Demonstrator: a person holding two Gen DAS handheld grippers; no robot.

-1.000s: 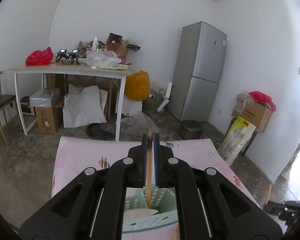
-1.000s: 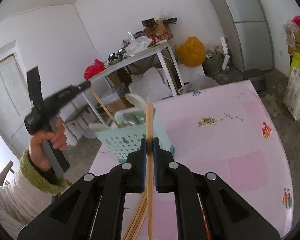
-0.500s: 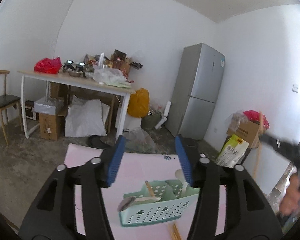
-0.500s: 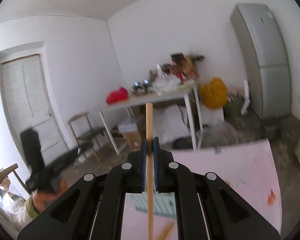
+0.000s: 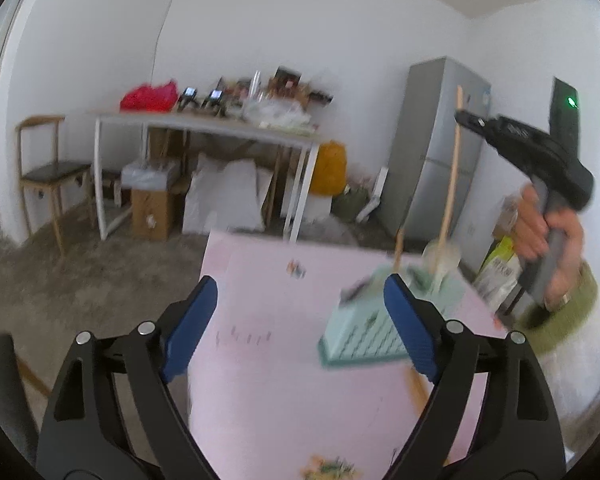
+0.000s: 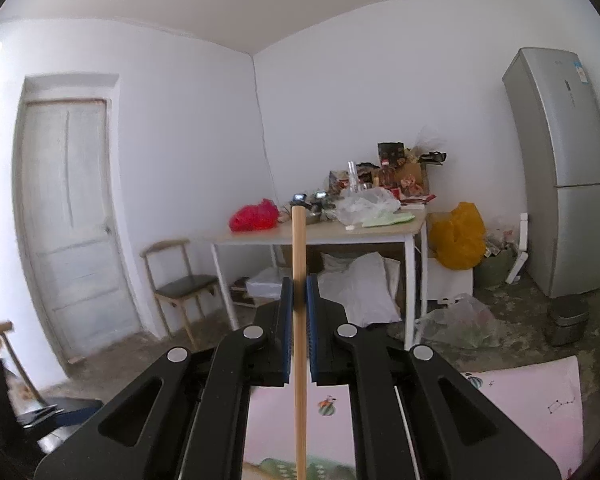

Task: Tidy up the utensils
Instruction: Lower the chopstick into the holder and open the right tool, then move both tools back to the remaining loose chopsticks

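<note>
Up close in the right wrist view, the right gripper (image 6: 299, 300) is clamped on a single wooden chopstick (image 6: 299, 280), its blue pads (image 6: 286, 320) pressed against the stick from both sides at the centre of the frame. The chopstick stands nearly upright, its top end level with the cluttered white table (image 6: 320, 237) at the back wall and its lower end running out of the bottom edge. Beneath it, at the lower right of the frame, lies the pink surface (image 6: 520, 408). In the left wrist view, the left gripper (image 5: 300, 320) holds nothing and its jaws stand wide apart, over the pink surface (image 5: 268, 340). A mint-green perforated utensil basket (image 5: 364, 328) sits on that surface at the centre right of the frame, partly hidden behind the gripper's right pad and blurred. A wooden stick (image 5: 398, 248) and a pale spoon (image 5: 442, 256) rise from it. At the right of the same frame a hand (image 5: 544, 224) grips the right gripper's handle, and the chopstick (image 5: 452, 168) hangs from it, its lower end down at the basket by the spoon. A grey refrigerator (image 5: 440, 152) stands behind.
</note>
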